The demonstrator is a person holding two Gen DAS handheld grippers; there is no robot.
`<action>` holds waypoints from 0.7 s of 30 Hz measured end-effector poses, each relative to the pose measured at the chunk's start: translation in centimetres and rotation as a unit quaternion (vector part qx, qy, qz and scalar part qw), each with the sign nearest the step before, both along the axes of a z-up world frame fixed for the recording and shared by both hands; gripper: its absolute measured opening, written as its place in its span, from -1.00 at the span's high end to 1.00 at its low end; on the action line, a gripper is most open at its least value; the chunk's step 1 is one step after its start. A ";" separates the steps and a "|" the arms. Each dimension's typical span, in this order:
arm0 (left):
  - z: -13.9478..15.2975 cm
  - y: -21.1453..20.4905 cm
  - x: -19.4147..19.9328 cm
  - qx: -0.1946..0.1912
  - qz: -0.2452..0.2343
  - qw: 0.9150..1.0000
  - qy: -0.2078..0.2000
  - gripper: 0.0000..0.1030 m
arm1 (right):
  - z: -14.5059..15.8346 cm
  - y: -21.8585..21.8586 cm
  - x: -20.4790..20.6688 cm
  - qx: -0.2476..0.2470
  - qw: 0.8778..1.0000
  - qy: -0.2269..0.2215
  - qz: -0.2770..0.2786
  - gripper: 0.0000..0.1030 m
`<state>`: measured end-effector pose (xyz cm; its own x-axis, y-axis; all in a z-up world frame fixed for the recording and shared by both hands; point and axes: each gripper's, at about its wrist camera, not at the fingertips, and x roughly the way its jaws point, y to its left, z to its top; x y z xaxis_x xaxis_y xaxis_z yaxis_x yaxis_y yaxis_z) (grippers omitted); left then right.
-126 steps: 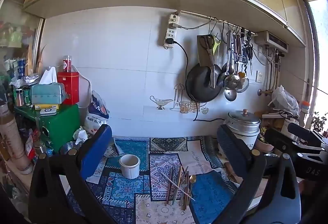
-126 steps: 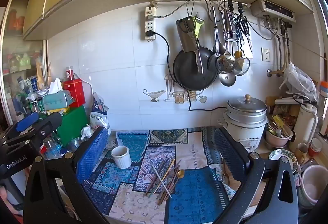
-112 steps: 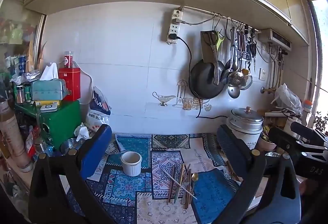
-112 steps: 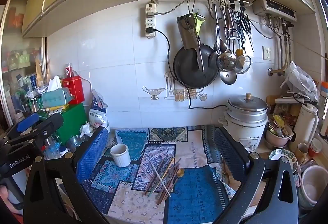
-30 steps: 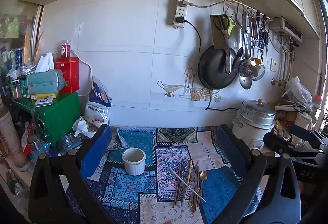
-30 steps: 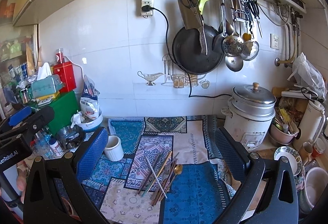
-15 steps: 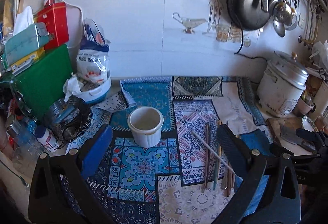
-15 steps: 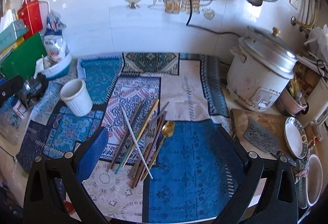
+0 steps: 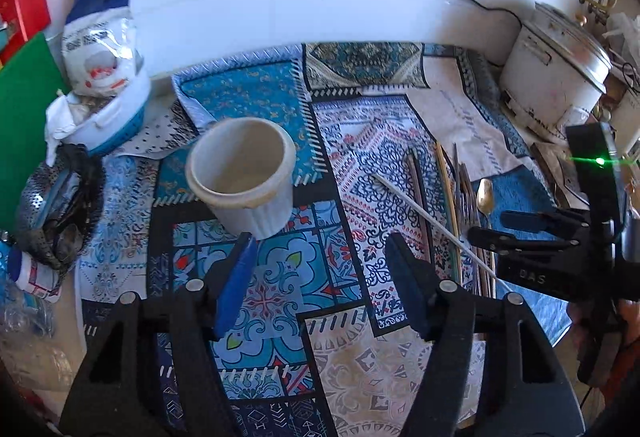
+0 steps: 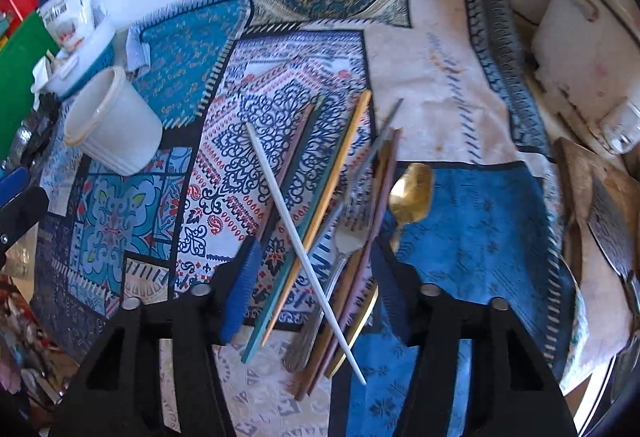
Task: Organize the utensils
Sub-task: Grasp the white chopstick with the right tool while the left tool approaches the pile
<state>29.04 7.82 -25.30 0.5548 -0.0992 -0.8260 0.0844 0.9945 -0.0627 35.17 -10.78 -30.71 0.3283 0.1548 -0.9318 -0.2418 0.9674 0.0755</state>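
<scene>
While both grippers tilt steeply down over the patterned cloth (image 9: 280,293), their jaws have just been closing, though neither pair presses on anything. Left gripper (image 9: 320,257) hovers just in front of the white cup (image 9: 244,177), blue pad on one side, dark pad on the other; only bare cloth shows between the pads, so it grasps nothing. Cup stands upright on the cloth, mouth open, inside looks empty. Right gripper (image 10: 312,269) hangs directly over the heap of utensils (image 10: 336,221), its fingers straddling the near ends of the pile. A white chopstick (image 10: 296,233) lies diagonally across the others and passes between the pads; wooden, teal and pinkish sticks, a fork (image 10: 348,237) and a gold spoon (image 10: 412,193) lie alongside, the spoon bowl resting at the edge of the plain blue patch. Pads stand apart from the sticks, not clamped; whether the dark pad brushes the pinkish sticks cannot be told. Heap lies well to the right of the cup, both on the same cloth. In the left wrist view the right gripper's black body (image 9: 560,249) shows at the right edge above the same heap, with a green light lit on it. A white rice cooker (image 9: 556,69) sits at the far right against the tiled wall.
</scene>
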 end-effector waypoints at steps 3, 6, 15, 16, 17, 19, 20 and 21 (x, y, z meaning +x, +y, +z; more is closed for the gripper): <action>-1.0 -0.3 1.0 -0.008 -0.006 1.000 0.022 -0.16 | -1.3 1.0 1.3 0.002 0.999 0.028 0.029 0.35; -1.9 -0.4 1.8 -0.023 -0.001 0.999 0.040 -0.15 | -2.1 1.5 2.4 -0.001 0.997 0.044 0.059 0.44; -3.1 -1.5 3.7 -0.038 0.037 0.996 0.070 -0.15 | -3.7 2.0 5.3 -0.003 0.986 0.103 0.128 0.63; -3.2 -1.4 3.9 -0.037 0.040 0.996 0.072 -0.15 | -3.8 2.0 5.5 0.002 0.986 0.107 0.132 0.69; -3.3 -1.5 4.0 -0.037 0.043 0.996 0.075 -0.15 | -3.8 2.1 5.7 0.008 0.984 0.112 0.136 0.75; -3.6 -1.6 4.2 -0.042 0.049 0.995 0.080 -0.15 | -3.7 2.2 6.2 0.010 0.984 0.109 0.143 0.83; -3.7 -1.7 4.2 -0.043 0.050 0.994 0.083 -0.15 | -3.7 2.3 6.2 0.009 0.983 0.108 0.147 0.83; -3.9 -1.8 4.3 -0.041 0.052 0.994 0.086 -0.15 | -3.7 2.3 6.4 0.011 0.983 0.110 0.148 0.83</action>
<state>33.29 6.03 -29.17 0.4173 -0.1206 -0.9007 -0.0370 0.9881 -0.1495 41.54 -8.50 -34.42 0.0559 0.2347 -0.9705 -0.4870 0.8549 0.1787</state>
